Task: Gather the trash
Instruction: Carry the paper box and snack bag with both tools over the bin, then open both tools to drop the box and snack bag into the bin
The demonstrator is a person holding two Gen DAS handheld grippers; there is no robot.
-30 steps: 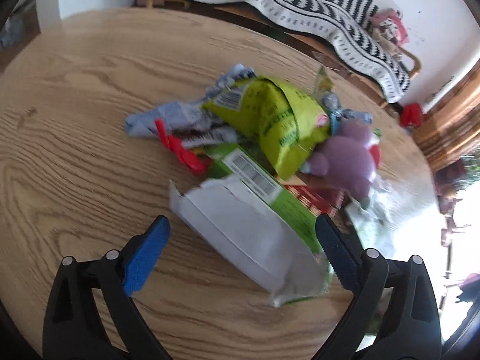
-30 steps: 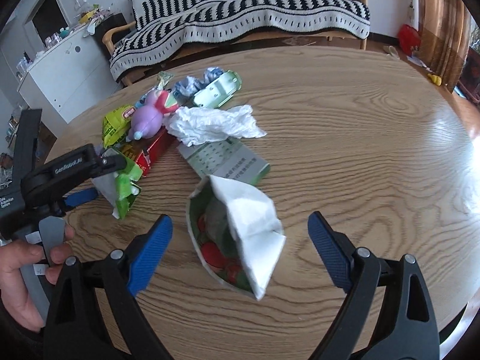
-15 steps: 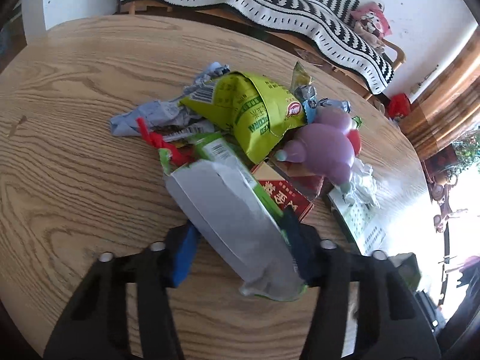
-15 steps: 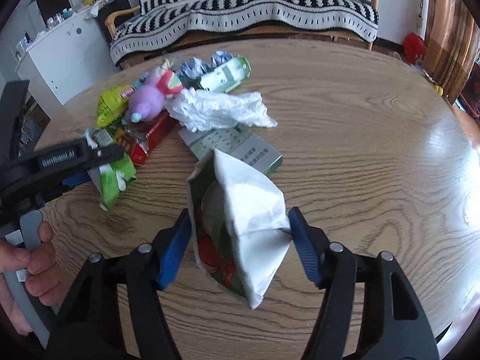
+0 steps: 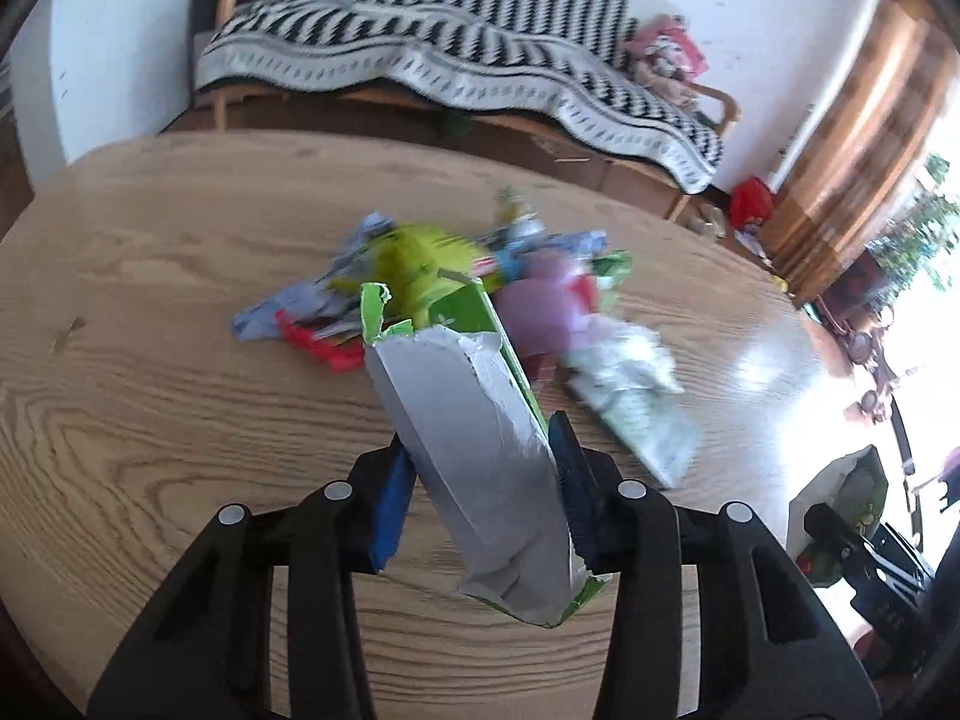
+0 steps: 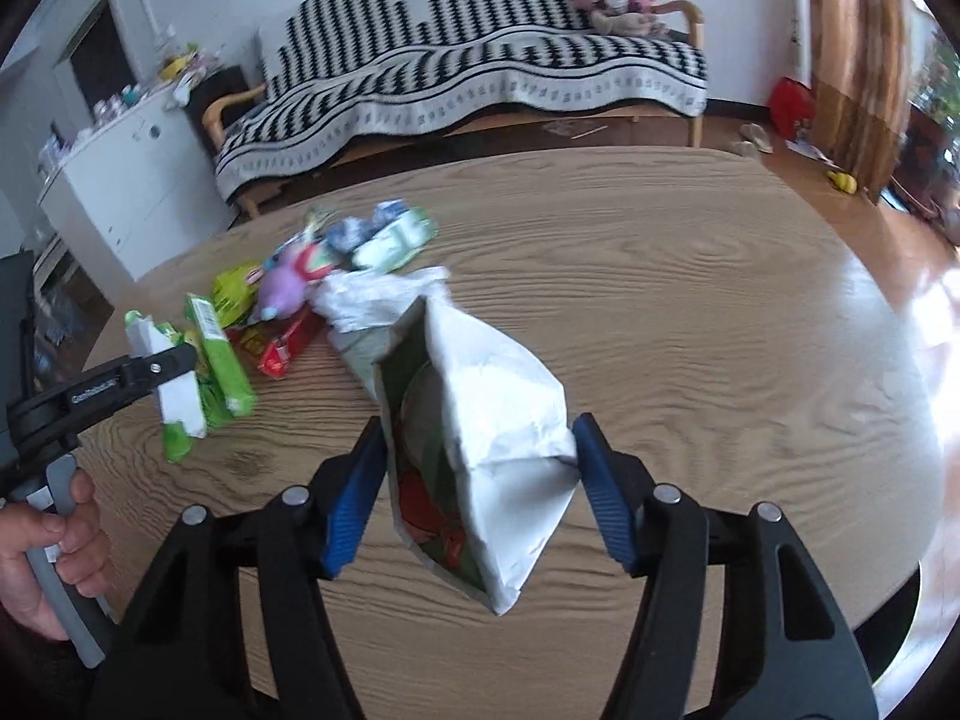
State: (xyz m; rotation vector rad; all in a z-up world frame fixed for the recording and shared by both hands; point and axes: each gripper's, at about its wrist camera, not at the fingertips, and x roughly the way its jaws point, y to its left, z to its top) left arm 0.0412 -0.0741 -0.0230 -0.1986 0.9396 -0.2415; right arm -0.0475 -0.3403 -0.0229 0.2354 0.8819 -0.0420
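Note:
My left gripper (image 5: 480,450) pinches a torn green carton (image 5: 456,396) with a silver lining, its jaws still closing on it. The carton hangs above the wooden table (image 5: 150,360). In the right wrist view the same gripper (image 6: 162,366) and carton (image 6: 174,402) show at the left. My right gripper (image 6: 480,426) is shut on an open white-lined snack bag (image 6: 504,396), which is also off the table. Behind lies a trash pile: a yellow-green wrapper (image 5: 420,264), a purple toy (image 6: 285,288), a red box (image 6: 282,342) and crumpled white tissue (image 6: 372,300).
A sofa under a black-and-white striped blanket (image 6: 456,78) stands beyond the table. A white cabinet (image 6: 132,180) is at the left. A person's hand (image 6: 42,558) grips the left tool's handle. The table's right half (image 6: 690,300) is bare wood.
Both grippers went from wide open around their items to closed on them. The carton and the snack bag have risen off the table, and both views have pulled back.

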